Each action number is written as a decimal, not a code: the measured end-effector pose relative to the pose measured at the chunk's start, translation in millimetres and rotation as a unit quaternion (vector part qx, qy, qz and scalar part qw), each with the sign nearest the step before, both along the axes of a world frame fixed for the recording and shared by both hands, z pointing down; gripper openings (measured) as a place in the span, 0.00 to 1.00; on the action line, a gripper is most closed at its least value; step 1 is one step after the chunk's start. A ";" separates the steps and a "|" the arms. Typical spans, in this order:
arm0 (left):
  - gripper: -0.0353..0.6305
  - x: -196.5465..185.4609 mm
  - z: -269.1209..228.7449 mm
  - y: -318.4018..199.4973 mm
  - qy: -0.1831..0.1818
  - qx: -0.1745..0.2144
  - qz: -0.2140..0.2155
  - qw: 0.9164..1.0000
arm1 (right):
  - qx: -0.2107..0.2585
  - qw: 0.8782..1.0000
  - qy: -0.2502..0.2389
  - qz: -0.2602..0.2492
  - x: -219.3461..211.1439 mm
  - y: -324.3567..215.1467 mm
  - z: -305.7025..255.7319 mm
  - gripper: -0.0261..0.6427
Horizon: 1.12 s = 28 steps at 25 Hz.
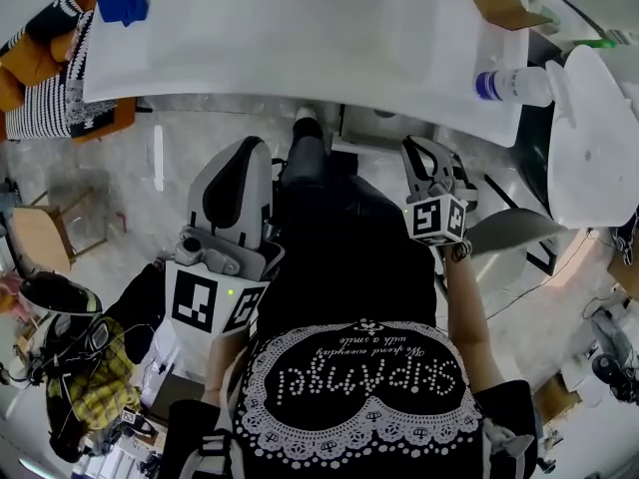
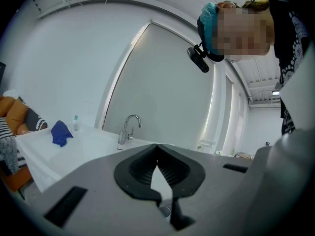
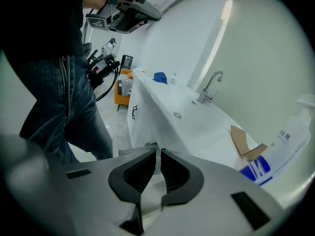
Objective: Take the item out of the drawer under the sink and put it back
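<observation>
— Under the sink (image 3: 192, 124)?
— White drawer front (image 3: 139, 124), upright, just below the long white basin's edge. Black handle (image 3: 134, 111) on it, toward the far end.
— Open or shut?
— Looks flush with the cabinet face; hard to tell for sure.
</observation>
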<state>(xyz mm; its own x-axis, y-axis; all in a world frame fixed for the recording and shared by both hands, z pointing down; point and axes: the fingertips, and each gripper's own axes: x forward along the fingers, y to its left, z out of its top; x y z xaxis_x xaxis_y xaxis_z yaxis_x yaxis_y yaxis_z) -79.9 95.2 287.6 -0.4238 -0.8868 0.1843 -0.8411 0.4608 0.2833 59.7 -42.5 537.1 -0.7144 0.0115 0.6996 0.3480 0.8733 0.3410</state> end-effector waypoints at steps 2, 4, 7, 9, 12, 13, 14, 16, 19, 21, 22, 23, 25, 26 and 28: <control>0.06 1.2 0.7 -0.2 0.001 0.000 0.000 1.000 | 0.004 1.000 0.004 -0.003 -2.3 -0.9 7.6 0.07; 0.06 1.4 1.4 -0.1 0.002 0.000 -0.001 1.000 | 0.014 1.000 0.015 -0.010 -4.0 -1.2 16.1 0.07; 0.06 2.5 2.7 0.8 0.005 -0.002 -0.006 1.000 | 0.031 0.998 0.036 -0.029 -3.0 0.5 31.1 0.08; 0.06 2.4 3.9 1.9 0.005 -0.004 -0.012 1.000 | 0.033 0.997 0.046 -0.042 -4.1 2.0 42.9 0.08; 0.06 2.2 8.4 4.0 0.004 -0.011 -0.021 1.000 | 0.032 0.996 0.065 -0.058 -8.1 3.7 58.6 0.11; 0.06 2.8 10.1 4.4 0.005 -0.015 -0.023 1.000 | 0.031 0.995 0.070 -0.060 -8.7 4.0 62.7 0.13; 0.06 3.6 11.5 4.5 0.006 -0.019 -0.023 1.000 | 0.033 0.995 0.075 -0.060 -9.1 4.0 66.5 0.14; 0.06 4.4 12.4 3.8 0.008 -0.025 -0.021 0.999 | 0.045 0.994 0.083 -0.063 -10.1 3.6 75.2 0.14; 0.06 4.6 13.1 1.4 0.012 -0.033 -0.017 0.999 | 0.074 0.989 0.098 -0.077 -12.6 1.8 90.8 0.14; 0.06 5.2 14.6 -1.1 0.014 -0.038 -0.017 0.999 | 0.087 0.987 0.105 -0.090 -15.4 -0.6 102.7 0.14; 0.06 5.6 15.7 -2.0 0.016 -0.040 -0.017 0.999 | 0.091 0.985 0.108 -0.095 -17.3 -1.5 108.3 0.14; 0.06 6.2 17.2 -2.8 0.017 -0.043 -0.015 0.999 | 0.095 0.984 0.112 -0.099 -19.3 -2.4 112.7 0.14; 0.06 7.6 20.7 -4.8 0.022 -0.047 -0.011 0.999 | 0.102 0.982 0.124 -0.104 -22.6 -4.6 120.5 0.14; 0.06 8.7 22.2 -5.7 0.024 -0.049 -0.008 0.998 | 0.105 0.980 0.130 -0.108 -23.9 -5.2 125.2 0.14; 0.06 11.6 24.7 -7.3 0.029 -0.055 -0.003 0.998 | 0.111 0.977 0.137 -0.119 -25.5 -5.3 136.0 0.14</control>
